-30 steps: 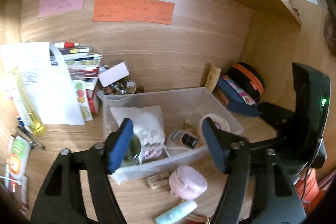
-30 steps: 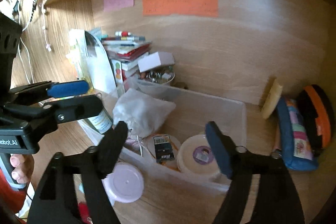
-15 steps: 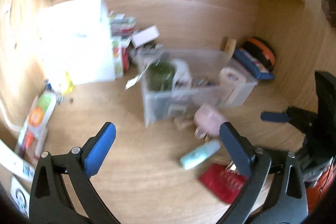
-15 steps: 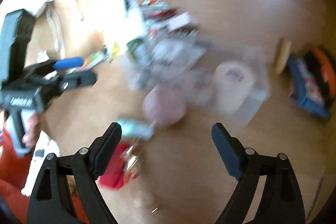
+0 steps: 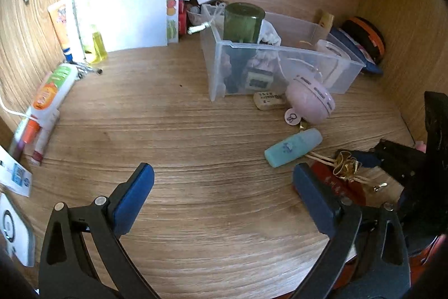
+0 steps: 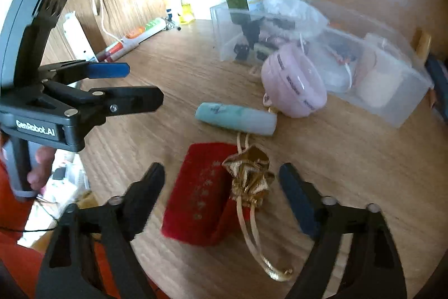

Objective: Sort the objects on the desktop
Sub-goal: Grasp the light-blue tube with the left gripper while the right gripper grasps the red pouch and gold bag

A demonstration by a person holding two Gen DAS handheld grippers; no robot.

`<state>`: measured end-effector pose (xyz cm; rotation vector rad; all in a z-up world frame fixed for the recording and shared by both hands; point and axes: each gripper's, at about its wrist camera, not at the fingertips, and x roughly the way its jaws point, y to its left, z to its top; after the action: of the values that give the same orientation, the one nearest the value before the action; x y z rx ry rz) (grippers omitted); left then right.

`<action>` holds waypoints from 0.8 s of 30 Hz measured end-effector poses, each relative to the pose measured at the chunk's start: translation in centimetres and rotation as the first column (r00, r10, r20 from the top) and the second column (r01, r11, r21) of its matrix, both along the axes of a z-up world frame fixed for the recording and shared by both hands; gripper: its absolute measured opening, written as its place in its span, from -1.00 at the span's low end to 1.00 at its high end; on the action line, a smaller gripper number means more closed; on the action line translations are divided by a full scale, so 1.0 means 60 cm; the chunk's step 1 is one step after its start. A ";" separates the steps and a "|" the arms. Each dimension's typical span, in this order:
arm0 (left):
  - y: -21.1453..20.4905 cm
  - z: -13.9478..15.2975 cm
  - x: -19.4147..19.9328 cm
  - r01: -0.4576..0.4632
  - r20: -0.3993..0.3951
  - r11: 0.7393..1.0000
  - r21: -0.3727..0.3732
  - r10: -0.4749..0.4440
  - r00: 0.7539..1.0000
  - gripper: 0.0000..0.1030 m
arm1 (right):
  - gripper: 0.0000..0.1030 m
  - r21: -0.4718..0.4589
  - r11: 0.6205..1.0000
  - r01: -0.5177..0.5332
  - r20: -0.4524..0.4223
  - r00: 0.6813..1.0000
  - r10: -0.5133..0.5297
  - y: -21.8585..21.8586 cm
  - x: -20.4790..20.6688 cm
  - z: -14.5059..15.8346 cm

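Observation:
A red pouch (image 6: 198, 195) with a gold drawstring top (image 6: 249, 175) lies on the wooden desk between the fingers of my right gripper (image 6: 221, 173). Its jaws are closing, and the pads stand clear of the pouch. Just beyond lie a teal tube (image 6: 235, 116) and a round pink case (image 6: 294, 86) against the clear plastic bin (image 6: 406, 114). My left gripper (image 5: 221, 175) hangs wide open over bare desk, left of the teal tube (image 5: 294, 147). The bin (image 5: 280, 49) holds a green jar (image 5: 243, 21), a white bag and small items.
A cream eraser (image 5: 268, 100) rests by the bin's front. White papers (image 5: 123, 4) and books stand at the back left, an orange-green tube (image 5: 50, 91) and pens along the left wall. A blue pencil case and a black-orange case (image 5: 364, 38) fill the back right corner.
Both grippers drew back from the bin and sank toward the desk, tilting down. The left jaws spread wider. The right jaws came around the red pouch and narrowed.

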<state>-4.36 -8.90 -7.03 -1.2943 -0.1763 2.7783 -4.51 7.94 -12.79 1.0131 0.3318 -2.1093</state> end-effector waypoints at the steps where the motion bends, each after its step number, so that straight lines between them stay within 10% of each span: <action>1: 0.002 -0.002 -0.003 0.006 0.004 1.000 0.007 -0.006 1.000 0.96 | 0.03 0.001 1.000 -0.007 -0.008 1.000 0.007 0.001 0.002 0.001; 5: 0.027 -0.011 -0.024 0.062 0.037 0.998 0.009 -0.063 0.997 0.96 | -0.38 -0.019 1.000 0.019 0.008 1.000 -0.018 0.027 -0.004 0.004; 14: 0.116 -0.041 -0.076 0.253 0.161 0.960 -0.122 -0.232 0.959 0.96 | -0.41 -0.114 0.963 0.246 0.016 0.969 -0.245 0.171 -0.029 0.035; 24: 0.202 -0.035 -0.079 0.392 0.117 0.899 -0.197 -0.376 0.919 0.72 | -0.40 -0.136 0.936 0.325 -0.028 0.943 -0.332 0.236 -0.033 0.069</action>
<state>-9.08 3.25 -9.14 -1.3097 0.3540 2.4606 -6.52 22.07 -8.65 0.9932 0.0476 -2.4243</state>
